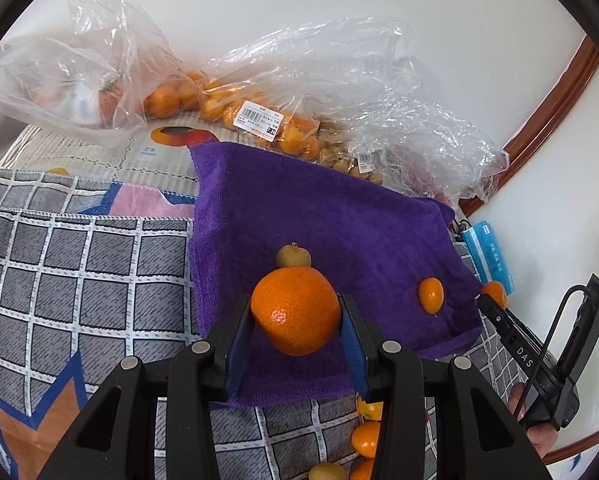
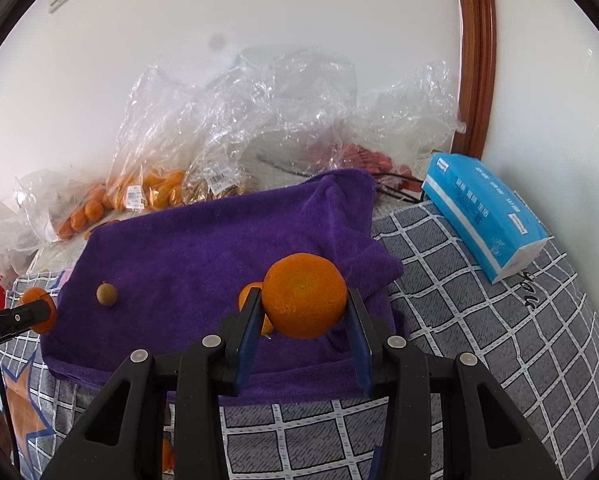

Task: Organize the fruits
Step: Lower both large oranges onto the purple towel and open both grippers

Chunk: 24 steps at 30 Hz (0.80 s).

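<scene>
Left gripper (image 1: pixel 296 316) clamps mandarin (image 1: pixel 295 309) between pads; right gripper (image 2: pixel 304 307) clamps second mandarin (image 2: pixel 304 295), above purple towel (image 2: pixel 203 248).

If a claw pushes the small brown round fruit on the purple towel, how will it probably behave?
The small brown fruit looks round and smooth, so it would likely roll. The purple towel is plush and may slow it. It seems light, so a gentle nudge probably moves it.

Two held mandarins (image 1: pixel 295 310), one towel (image 1: pixel 319 216)
</scene>
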### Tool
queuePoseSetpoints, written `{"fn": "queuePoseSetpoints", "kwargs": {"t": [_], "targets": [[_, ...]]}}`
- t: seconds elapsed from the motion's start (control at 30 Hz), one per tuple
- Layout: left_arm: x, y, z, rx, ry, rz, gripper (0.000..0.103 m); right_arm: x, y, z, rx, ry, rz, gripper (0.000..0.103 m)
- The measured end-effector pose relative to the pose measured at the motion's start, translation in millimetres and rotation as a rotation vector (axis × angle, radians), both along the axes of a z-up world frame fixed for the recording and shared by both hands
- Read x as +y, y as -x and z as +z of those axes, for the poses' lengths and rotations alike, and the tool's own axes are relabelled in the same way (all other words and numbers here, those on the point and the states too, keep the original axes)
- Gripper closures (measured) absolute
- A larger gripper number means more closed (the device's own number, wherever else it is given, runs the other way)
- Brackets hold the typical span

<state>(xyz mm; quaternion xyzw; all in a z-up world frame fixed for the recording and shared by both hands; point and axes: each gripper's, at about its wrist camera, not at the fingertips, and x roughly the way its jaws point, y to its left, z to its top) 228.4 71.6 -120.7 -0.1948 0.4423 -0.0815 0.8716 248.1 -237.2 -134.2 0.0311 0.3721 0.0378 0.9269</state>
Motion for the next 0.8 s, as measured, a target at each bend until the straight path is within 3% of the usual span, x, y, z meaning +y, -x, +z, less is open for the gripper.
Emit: {"fn": "queuePoseSetpoints", "kwargs": {"t": [0.27, 0.8], "targets": [[-4.5, -20.7, -12.4, 0.032, -0.037, 0.010, 0.063, -0.2, -20.0, -19.3, 0.044, 0.000, 0.017, 0.063], [-21.4, -28.9, -23.6, 0.011, -0.145, -0.008, 0.063, 4.6, -31.3, -42.4, 0.096, 0.035, 0.021, 0.063]]}}
